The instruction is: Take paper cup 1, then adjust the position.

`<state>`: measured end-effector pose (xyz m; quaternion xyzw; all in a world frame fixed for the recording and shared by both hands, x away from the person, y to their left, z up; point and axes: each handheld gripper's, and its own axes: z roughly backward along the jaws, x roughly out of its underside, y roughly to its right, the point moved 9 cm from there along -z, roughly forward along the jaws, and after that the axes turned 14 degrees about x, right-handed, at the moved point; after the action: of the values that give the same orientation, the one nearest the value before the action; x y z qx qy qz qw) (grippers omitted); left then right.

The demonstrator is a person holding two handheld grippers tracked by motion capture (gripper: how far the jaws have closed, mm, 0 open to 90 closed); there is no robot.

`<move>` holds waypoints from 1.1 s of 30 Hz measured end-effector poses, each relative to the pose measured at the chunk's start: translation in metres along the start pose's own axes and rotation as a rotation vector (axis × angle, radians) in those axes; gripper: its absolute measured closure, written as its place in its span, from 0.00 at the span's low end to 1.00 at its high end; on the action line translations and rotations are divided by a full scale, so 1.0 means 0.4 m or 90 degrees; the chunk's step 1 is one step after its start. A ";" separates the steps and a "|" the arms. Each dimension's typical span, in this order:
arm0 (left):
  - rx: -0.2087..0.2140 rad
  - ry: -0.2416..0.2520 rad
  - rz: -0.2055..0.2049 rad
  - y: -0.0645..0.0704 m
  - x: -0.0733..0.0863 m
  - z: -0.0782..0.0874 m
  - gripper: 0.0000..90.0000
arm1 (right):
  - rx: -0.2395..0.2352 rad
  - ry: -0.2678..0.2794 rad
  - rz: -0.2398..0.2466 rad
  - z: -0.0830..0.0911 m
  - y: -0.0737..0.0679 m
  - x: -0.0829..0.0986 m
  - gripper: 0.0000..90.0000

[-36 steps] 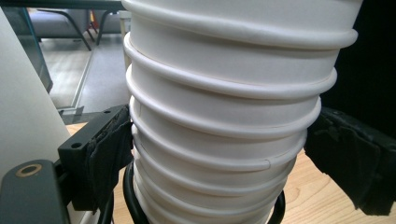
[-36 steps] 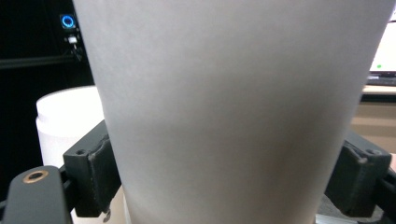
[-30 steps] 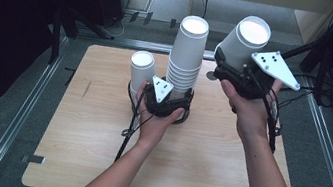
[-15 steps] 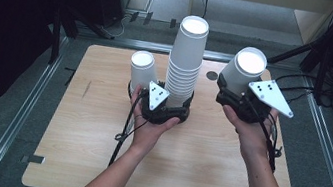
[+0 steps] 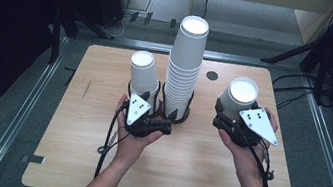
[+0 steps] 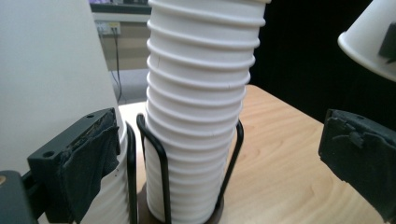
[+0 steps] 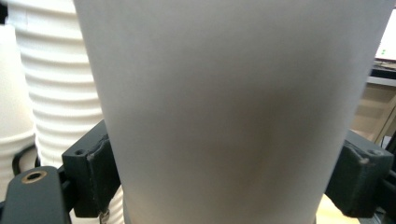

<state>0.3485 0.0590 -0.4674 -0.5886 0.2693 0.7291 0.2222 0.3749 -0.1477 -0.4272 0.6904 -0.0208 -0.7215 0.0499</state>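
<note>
White paper cups, all upside down, on a wooden table.

A tall stack (image 5: 184, 68) stands in a black wire holder (image 5: 175, 113); a shorter stack (image 5: 142, 74) just beside it; a single cup (image 5: 237, 95) is clamped apart, right of them.

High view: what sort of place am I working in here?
Probably a lab recording station: a bare wooden table inside a metal rail frame, cables on the floor, dark surroundings.

Held cup (image 7: 233, 112): rim and base cropped at 12 and 6 o'clock; table contact probably indeterminable.
</note>
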 end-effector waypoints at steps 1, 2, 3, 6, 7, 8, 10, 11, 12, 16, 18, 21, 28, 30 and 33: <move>0.001 -0.004 -0.003 0.002 0.006 0.007 0.00 | 0.000 -0.002 0.005 0.004 -0.002 0.012 0.14; 0.001 -0.007 -0.006 0.004 0.011 0.013 0.00 | 0.001 -0.004 0.013 0.009 -0.004 0.025 0.14; 0.003 -0.009 -0.007 0.005 0.017 0.019 0.00 | 0.000 -0.003 0.022 0.013 -0.006 0.037 0.14; 0.010 -0.013 -0.003 0.009 0.033 0.039 0.00 | -0.001 -0.006 0.050 0.029 -0.012 0.075 0.14; 0.010 -0.015 0.001 0.009 0.040 0.045 0.00 | -0.002 -0.008 0.055 0.034 -0.014 0.087 0.14; 0.009 -0.016 0.006 0.008 0.047 0.051 0.00 | -0.002 -0.012 0.057 0.038 -0.015 0.098 0.14; 0.008 -0.017 0.018 0.006 0.061 0.059 0.00 | 0.000 -0.017 0.058 0.045 -0.016 0.119 0.14; 0.008 -0.017 0.018 0.006 0.061 0.059 0.00 | 0.000 -0.017 0.058 0.045 -0.016 0.119 0.14; 0.008 -0.020 0.024 0.004 0.073 0.065 0.00 | 0.002 -0.022 0.061 0.051 -0.016 0.139 0.14; 0.010 -0.027 0.026 0.001 0.082 0.070 0.00 | 0.004 -0.040 0.079 0.051 -0.018 0.172 0.14; 0.014 -0.028 0.026 0.000 0.084 0.075 0.00 | 0.007 -0.044 0.084 0.053 -0.017 0.182 0.14; 0.021 -0.030 0.030 0.001 0.091 0.078 0.00 | 0.009 -0.048 0.090 0.056 -0.018 0.196 0.14; 0.043 -0.030 0.043 0.015 0.096 0.075 0.00 | 0.013 -0.046 0.136 0.057 -0.034 0.224 0.14; 0.047 -0.028 0.038 0.019 0.091 0.076 0.00 | 0.010 -0.047 0.144 0.057 -0.043 0.230 0.14; 0.055 -0.033 0.035 0.022 0.091 0.075 0.00 | 0.008 -0.044 0.160 0.058 -0.053 0.236 0.14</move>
<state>0.3131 0.0722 -0.4969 -0.5518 0.3106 0.7378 0.2339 0.3467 -0.1369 -0.5220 0.6574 -0.1133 -0.7326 0.1351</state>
